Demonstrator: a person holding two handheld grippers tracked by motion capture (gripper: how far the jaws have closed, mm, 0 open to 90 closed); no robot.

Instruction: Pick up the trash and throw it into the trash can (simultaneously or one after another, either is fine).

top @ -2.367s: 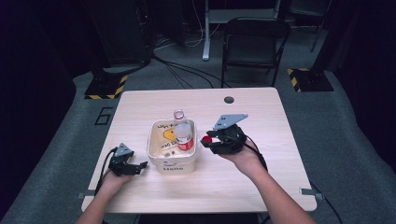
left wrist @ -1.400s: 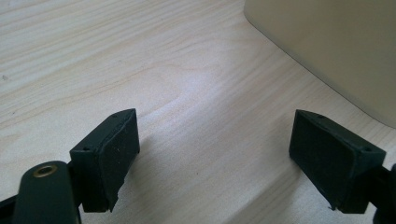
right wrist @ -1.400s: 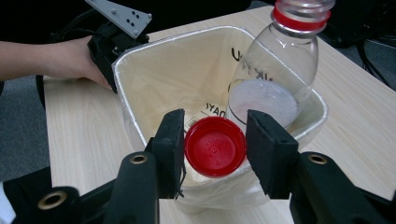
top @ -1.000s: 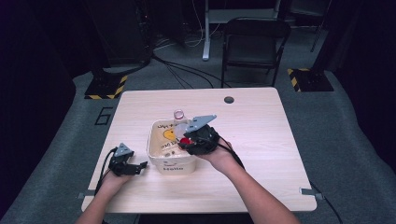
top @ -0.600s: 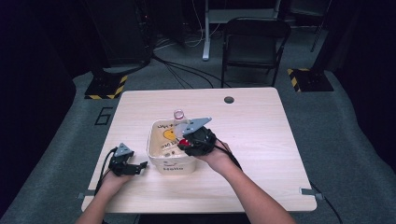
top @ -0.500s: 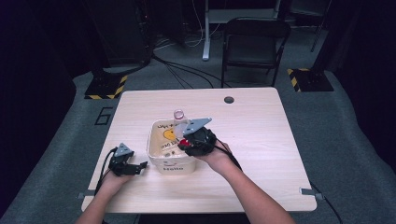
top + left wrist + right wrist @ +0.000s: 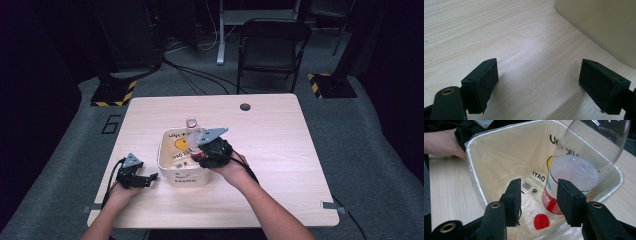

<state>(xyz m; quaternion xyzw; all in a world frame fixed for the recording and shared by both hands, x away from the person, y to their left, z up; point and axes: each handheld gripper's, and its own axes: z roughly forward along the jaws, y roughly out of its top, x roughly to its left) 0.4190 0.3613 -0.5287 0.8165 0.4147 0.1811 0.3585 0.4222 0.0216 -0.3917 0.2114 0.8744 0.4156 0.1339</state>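
Bottle [image 7: 584, 170] of clear plastic stands tilted in the cream bin [image 7: 167, 165], neck up and away from me, base down beside one red cap [image 7: 541, 221]. My right fingers [image 7: 571, 202], just opening, flank it unclamped; left fingers [image 7: 599, 85] rest apart over the wooden table [image 7: 280, 140].

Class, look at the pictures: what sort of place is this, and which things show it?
Probably a lab or recording studio: a bare wooden table on grey carpet, cables trailing across the floor, hazard-striped stand bases, and dark surroundings.
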